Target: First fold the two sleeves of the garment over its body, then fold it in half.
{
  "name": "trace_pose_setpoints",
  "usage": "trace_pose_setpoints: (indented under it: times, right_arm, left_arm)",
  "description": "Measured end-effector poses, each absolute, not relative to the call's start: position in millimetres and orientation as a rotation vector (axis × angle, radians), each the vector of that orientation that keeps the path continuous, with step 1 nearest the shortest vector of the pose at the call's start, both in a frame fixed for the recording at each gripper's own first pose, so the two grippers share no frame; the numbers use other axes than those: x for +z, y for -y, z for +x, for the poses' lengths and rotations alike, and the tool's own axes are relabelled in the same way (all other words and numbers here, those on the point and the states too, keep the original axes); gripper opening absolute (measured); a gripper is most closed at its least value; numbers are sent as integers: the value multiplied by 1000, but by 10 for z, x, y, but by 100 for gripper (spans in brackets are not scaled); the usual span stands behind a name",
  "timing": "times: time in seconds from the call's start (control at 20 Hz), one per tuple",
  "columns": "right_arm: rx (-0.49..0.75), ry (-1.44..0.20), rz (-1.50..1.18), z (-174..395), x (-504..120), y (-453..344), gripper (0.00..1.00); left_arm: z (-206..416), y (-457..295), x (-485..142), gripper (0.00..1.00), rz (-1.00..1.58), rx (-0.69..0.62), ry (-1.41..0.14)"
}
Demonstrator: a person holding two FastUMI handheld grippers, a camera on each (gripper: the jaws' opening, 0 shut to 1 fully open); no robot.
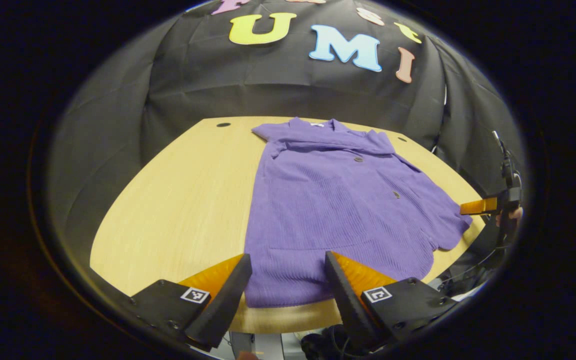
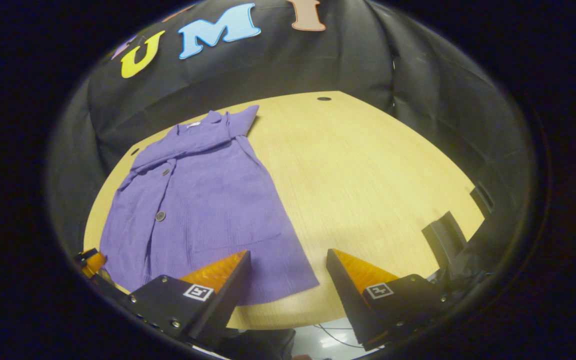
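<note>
A purple buttoned garment [image 1: 338, 200] lies flat on the wooden table [image 1: 183, 200], collar at the far side and hem at the near edge. Both sleeves [image 1: 333, 145] lie folded across the chest just below the collar. My left gripper [image 1: 288, 256] hangs open over the hem, its fingers apart and holding nothing. The right gripper [image 1: 488, 205] shows past the garment's right edge. In the right gripper view the garment [image 2: 208, 200] lies to the left, and my right gripper [image 2: 288, 252] is open above the hem's near corner. The left gripper [image 2: 90, 260] peeks in at the lower left.
The tabletop [image 2: 368, 175] stretches bare to the right of the garment. Small round holes [image 1: 223, 124] [image 2: 324, 98] sit near its far edge. A black bracket [image 2: 443, 235] stands at the table's right rim. Dark cables [image 1: 328, 340] hang below the front edge.
</note>
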State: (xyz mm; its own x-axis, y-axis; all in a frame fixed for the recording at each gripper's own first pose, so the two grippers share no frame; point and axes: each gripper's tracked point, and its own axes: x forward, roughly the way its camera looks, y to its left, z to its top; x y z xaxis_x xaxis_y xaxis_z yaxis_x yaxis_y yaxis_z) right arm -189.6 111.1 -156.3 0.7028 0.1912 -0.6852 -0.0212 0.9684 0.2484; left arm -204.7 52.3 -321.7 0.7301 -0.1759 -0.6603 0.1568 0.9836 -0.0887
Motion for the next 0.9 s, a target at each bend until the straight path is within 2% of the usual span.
trace_pose_setpoints:
  times: [0.05, 0.1, 0.45, 0.5, 0.55, 0.7, 0.75, 0.8, 0.85, 0.9]
  right_arm:
    - [126, -784, 233, -1910, -1576, -1141, 95]
    - [133, -788, 228, -1928, -1601, -1173, 95]
    - [148, -782, 78, -1920, -1630, -1295, 95]
    - [143, -781, 81, -1927, -1634, -1299, 100]
    - [143, -787, 87, -1918, -1645, -1304, 94]
    - [168, -785, 75, -1903, -1633, -1355, 85]
    - [182, -784, 73, -1914, -1647, -1393, 71]
    - [192, -783, 70, -1904, -1637, -1417, 69]
    - [207, -783, 68, -1899, -1639, -1455, 57]
    - [216, -781, 70, -1898, -1629, -1485, 51]
  left_arm:
    - [-2049, -518, -3224, 96, -18, -185, -721]
    - [-2063, -516, -3235, 93, -11, -185, -717]
    - [-2028, -516, -3252, 93, -37, -137, -715]
    - [-2043, -538, -3294, 91, -20, -121, -724]
    - [-2032, -600, -3312, 84, 12, -99, -728]
    - [-2028, -571, -3301, 63, 24, -92, -730]
    - [-2021, -563, -3295, 45, -11, -72, -730]
    - [-1983, -542, -3283, 27, -49, -55, -725]
    - [-1968, -540, -3287, 12, -75, -32, -731]
    - [-2005, -527, -3271, 11, -77, -26, -742]
